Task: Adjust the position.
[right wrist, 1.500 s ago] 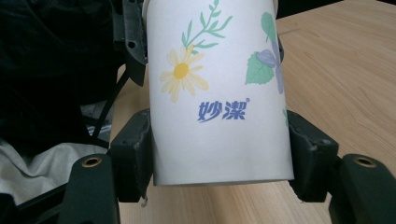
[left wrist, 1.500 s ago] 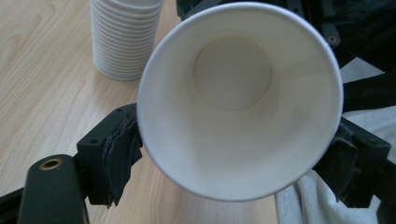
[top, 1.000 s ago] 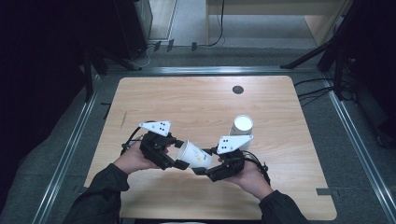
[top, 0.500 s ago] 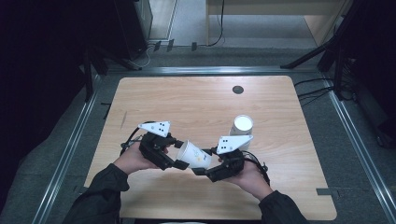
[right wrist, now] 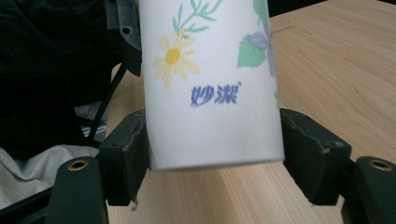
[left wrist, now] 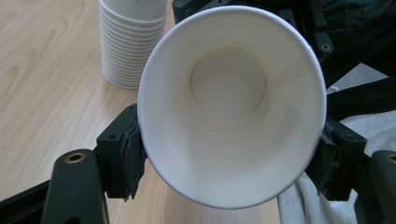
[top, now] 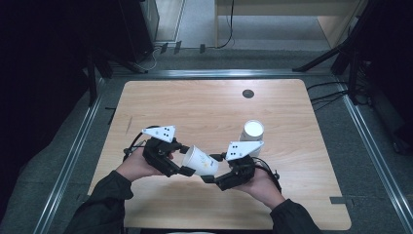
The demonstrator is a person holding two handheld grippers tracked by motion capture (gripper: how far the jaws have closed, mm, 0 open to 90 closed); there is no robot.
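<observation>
The left gripper [top: 187, 162] has just been closing its jaws, and they now press on the rim end of a white paper cup [top: 202, 161]; in the left gripper view the pads touch the rim on both sides, and the cup's open mouth [left wrist: 231, 105] faces the camera. The right gripper [top: 214, 170] clamps the same cup at its base end; in the right gripper view both pads sit against the printed wall [right wrist: 210, 88], which bears a yellow daisy, green leaves and blue lettering. The cup lies on its side in the lower middle of the high view, held above the wooden counter [top: 195, 107] between the two grippers. A stack of white cups [top: 253, 132] stands upright on the counter just right of centre, behind the right gripper.
</observation>
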